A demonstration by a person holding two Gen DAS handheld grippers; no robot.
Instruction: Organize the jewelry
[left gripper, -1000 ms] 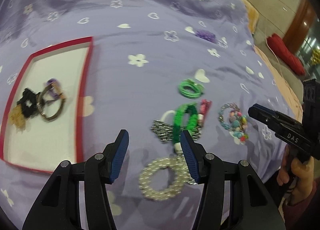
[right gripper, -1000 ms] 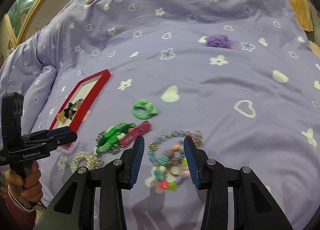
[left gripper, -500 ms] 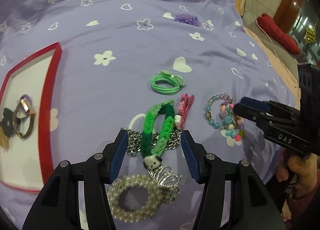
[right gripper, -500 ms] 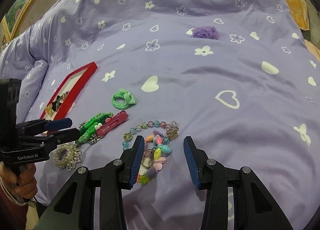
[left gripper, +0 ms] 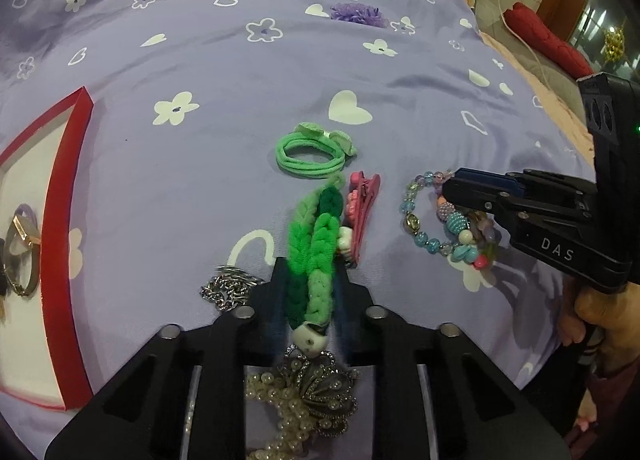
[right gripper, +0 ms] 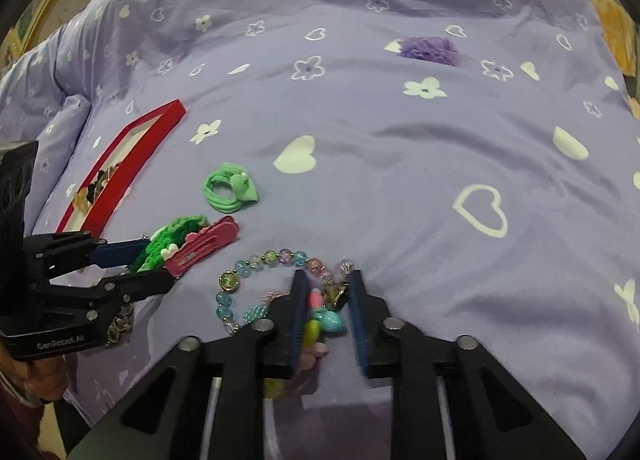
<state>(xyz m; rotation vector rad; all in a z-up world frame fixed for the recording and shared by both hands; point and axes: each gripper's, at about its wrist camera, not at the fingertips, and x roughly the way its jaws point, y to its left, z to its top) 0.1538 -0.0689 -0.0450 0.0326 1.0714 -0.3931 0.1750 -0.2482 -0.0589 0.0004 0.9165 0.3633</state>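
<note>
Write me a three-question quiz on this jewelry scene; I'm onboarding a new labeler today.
1. True or false: the red tray holds no items.
2. Which item sits between the left gripper's closing jaws? A) green braided band B) pink hair clip C) purple pompom
3. Fill in: the right gripper is closing around the ____ bracelet.

Key: 1 false, a ring and other pieces lie in it; 2 A; 3 beaded.
</note>
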